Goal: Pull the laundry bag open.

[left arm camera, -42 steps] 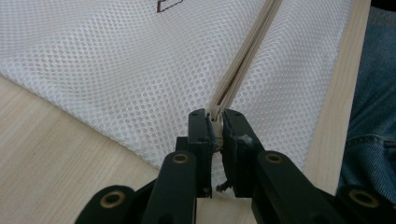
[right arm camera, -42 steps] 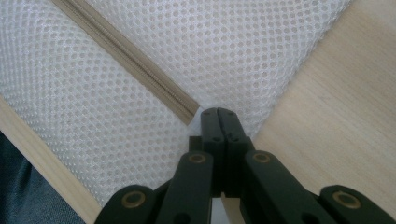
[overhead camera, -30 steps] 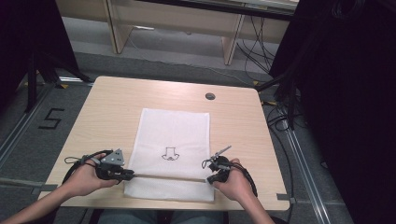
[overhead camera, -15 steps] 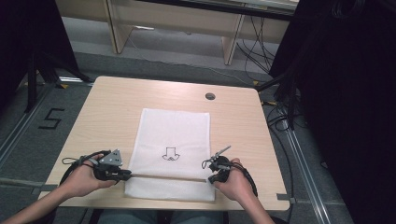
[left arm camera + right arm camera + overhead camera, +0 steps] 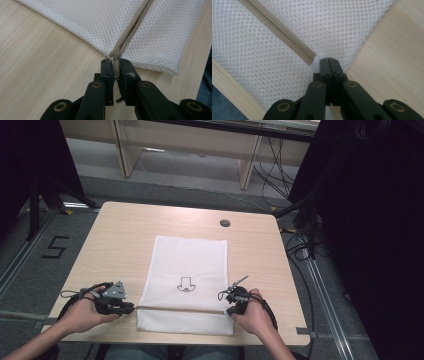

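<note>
A white mesh bag [image 5: 187, 282] lies flat at the middle of the table [image 5: 125, 235], its long axis running from the near edge toward the far edge, the printed arrow on it pointing back at the person. Its beige zipper [image 5: 180, 308] crosses the bag side to side, close to the near edge.

The left gripper [image 5: 115, 65] is clamped on the small pale zipper pull [image 5: 115, 67] at the zipper's left end, jaws pinching it from both sides. The right gripper [image 5: 328, 62] has its jaws pressed together on the bag's white fabric edge just past the zipper's right end.

Both hands sit low at the near edge: the left hand [image 5: 85, 312] at the bag's near-left corner, the right hand [image 5: 255, 315] at its near-right corner, forearms coming in from below.

The table is pale wood with a round cable hole [image 5: 225, 223] near the far edge. Beyond it, grey floor, loose cables [image 5: 300, 240], black drapes on both sides.
</note>
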`<state>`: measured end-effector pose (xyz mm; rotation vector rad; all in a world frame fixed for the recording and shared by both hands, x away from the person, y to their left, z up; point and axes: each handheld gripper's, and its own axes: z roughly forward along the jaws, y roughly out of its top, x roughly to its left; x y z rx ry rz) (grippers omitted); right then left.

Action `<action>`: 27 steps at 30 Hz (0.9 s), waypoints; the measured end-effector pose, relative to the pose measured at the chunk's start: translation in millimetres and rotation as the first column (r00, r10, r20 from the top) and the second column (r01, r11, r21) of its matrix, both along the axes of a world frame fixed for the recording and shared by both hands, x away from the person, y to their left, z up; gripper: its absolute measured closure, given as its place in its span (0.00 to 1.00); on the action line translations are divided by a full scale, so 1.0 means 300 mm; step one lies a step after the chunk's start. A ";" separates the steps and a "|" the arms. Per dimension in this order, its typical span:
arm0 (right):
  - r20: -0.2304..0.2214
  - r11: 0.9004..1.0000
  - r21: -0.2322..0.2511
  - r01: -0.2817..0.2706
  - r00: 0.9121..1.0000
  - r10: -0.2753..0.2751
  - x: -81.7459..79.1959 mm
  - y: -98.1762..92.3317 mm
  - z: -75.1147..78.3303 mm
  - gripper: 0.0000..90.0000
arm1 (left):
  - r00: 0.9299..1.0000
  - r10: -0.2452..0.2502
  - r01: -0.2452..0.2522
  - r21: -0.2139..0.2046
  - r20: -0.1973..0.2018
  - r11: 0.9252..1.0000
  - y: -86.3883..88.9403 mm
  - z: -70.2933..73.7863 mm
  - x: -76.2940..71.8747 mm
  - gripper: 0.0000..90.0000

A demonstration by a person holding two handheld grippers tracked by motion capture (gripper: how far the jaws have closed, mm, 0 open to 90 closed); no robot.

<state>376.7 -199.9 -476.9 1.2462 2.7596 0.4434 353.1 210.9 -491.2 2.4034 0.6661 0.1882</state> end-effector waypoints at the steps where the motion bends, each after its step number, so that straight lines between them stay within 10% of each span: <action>1: 0.005 1.000 0.004 0.000 1.000 0.000 0.001 -0.004 -0.002 1.00 | 0.999 -0.037 0.037 0.032 -0.006 0.999 0.009 0.003 0.007 0.91; 21: -0.008 0.996 0.084 0.024 1.000 -0.023 0.008 -0.038 -0.009 1.00 | 0.999 0.028 -0.031 -0.083 -0.038 0.996 0.010 -0.001 0.002 0.90; 27: -0.001 0.993 0.107 0.059 0.998 -0.059 0.001 -0.036 0.004 0.85 | 0.999 0.039 -0.039 -0.081 -0.003 0.996 0.024 0.001 0.016 0.78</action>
